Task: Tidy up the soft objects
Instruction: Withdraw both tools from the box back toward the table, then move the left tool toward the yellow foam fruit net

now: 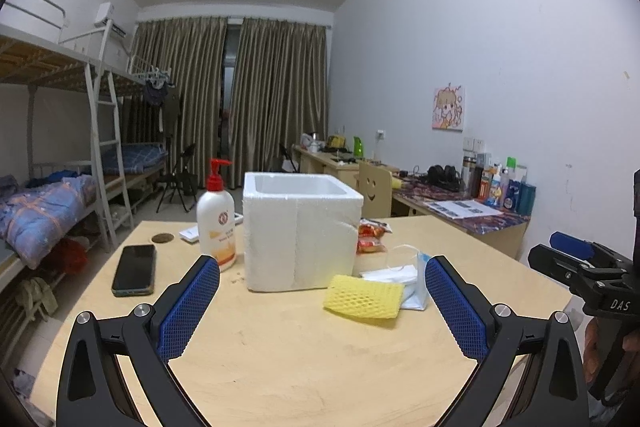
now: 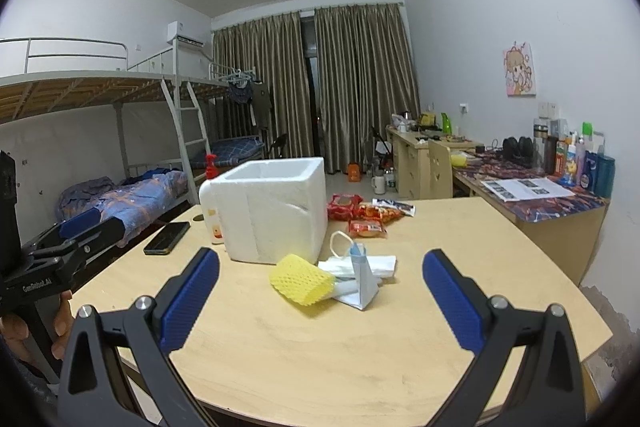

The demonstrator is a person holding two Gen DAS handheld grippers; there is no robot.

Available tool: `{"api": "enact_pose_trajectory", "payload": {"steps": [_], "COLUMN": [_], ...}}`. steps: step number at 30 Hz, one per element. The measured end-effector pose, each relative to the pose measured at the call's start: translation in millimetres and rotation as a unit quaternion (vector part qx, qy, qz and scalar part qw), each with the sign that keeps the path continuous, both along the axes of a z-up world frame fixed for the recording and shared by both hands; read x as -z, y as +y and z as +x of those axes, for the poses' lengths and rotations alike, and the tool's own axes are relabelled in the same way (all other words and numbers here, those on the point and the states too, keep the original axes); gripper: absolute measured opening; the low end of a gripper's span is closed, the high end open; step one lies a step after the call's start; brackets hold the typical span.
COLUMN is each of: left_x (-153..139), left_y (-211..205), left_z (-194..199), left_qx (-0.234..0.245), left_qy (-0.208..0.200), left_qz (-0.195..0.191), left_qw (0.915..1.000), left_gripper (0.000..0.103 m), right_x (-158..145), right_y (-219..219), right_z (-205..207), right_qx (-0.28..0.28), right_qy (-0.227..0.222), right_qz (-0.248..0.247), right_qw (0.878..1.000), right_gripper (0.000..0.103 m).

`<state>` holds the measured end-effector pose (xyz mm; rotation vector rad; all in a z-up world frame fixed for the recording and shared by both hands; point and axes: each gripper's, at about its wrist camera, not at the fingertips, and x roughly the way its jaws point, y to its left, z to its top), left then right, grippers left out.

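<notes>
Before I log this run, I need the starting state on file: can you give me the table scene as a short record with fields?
container: white foam box, open top, upright on the light wooden table
soft items: yellow foam net sleeve, white face mask with ear loop, lying in front of the box
other items: white pump bottle with red top, black phone, red snack packets
left gripper: open, holding nothing
right gripper: open, holding nothing
</notes>
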<state>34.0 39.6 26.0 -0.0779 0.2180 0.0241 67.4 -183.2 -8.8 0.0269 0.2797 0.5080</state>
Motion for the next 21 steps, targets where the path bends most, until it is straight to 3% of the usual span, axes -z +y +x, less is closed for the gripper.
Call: {"api": "enact_pose_trajectory", "payload": {"steps": [8,21], "left_x": [16,42], "left_y": [-13,-20], "left_z": [32,93], "left_qx": [0.023,0.043], "left_qy": [0.033,0.094], "left_qz": [0.015,0.005], "left_qw": [0.9991,0.9947], "left_gripper": [0.103,0.103], "right_x": [12,32], "right_y": [0,5], "right_z": [25,67], "right_qx": [0.006,0.013], "right_qy": [0.025,0.070], "right_qz": [-0.008,-0.035], "right_qw": [1.000,0.997], "right_gripper": [0.103,0.103]}}
